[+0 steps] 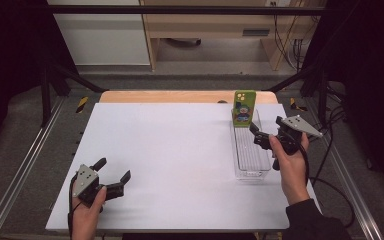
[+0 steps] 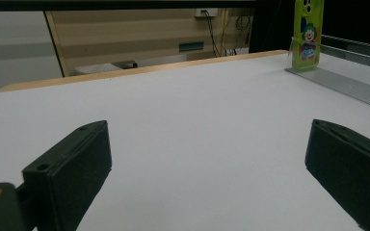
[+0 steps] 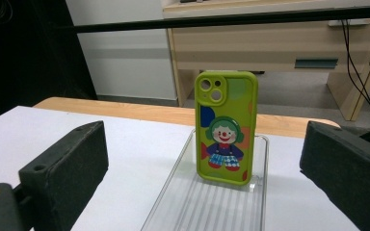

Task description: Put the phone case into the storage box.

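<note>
Black jaws of our right tongs (image 3: pixel 207 192) frame the shot, spread wide with nothing between them, and straight ahead of them stands the green phone case (image 3: pixel 226 127), upright on its short end at the far end of the clear tray (image 3: pixel 207 207), long axis vertical, back facing us. We judge the right tongs far nearer; the left tongs (image 1: pixel 111 177), jaws also apart and empty, rest low on the white worktop (image 1: pixel 170 150), well away from the case

Beyond my white table (image 1: pixel 170 165) lies grey floor (image 1: pixel 215 80); a white cabinet (image 1: pixel 102 37) stands far left, a wooden desk (image 1: pixel 215 22) far right, with cables (image 1: pixel 292 47).
</note>
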Motion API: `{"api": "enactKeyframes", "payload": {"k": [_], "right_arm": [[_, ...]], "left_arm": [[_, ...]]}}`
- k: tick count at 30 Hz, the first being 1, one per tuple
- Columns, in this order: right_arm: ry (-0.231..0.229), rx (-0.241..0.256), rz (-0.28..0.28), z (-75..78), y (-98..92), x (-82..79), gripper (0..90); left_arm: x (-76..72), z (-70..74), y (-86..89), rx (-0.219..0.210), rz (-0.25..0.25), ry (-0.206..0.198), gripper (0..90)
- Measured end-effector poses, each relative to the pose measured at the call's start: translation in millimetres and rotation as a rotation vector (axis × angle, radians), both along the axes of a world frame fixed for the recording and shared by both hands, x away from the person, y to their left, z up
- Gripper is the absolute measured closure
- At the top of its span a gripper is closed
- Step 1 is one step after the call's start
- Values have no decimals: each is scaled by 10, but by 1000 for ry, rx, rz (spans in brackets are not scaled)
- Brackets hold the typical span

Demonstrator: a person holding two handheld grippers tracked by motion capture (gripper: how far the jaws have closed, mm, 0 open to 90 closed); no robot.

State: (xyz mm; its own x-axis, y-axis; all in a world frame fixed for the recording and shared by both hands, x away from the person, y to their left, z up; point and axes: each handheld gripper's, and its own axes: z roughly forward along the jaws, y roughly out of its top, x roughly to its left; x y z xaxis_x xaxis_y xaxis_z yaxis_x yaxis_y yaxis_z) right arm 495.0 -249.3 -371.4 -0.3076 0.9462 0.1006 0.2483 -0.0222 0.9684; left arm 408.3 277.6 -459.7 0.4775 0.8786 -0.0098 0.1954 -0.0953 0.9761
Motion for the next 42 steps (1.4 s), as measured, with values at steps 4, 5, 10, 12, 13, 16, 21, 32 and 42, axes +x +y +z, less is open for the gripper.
{"api": "enactKeyframes", "payload": {"k": [4, 5, 10, 12, 13, 16, 21, 32, 42], "right_arm": [[-4, 8, -2, 4, -49, -41, 35], [-7, 10, -3, 9, -60, -51, 35], [-13, 10, -1, 39, -110, -93, 34], [-14, 12, -2, 47, -129, -112, 32], [-17, 11, -4, 49, -141, -122, 30], [-16, 16, -7, 50, -164, -148, 29], [-21, 26, -19, 43, -211, -181, 30], [-26, 20, 4, -10, -240, -284, 33], [-42, 22, 22, -31, -288, -400, 34]], "left_arm": [[-5, 3, 1, 3, -1, -1, 19], [-6, 5, 2, 2, -2, -2, 19], [-2, 5, 2, 2, -9, 4, 18], [-5, 5, -4, 0, -11, 6, 18], [-6, 7, -5, 0, -12, 5, 18], [-13, 15, -2, 5, -16, 2, 18], [-33, 12, 16, -2, -12, 1, 18], [-63, 19, 71, -7, -5, -3, 18], [-71, 26, 71, -6, -8, -5, 18]]}}
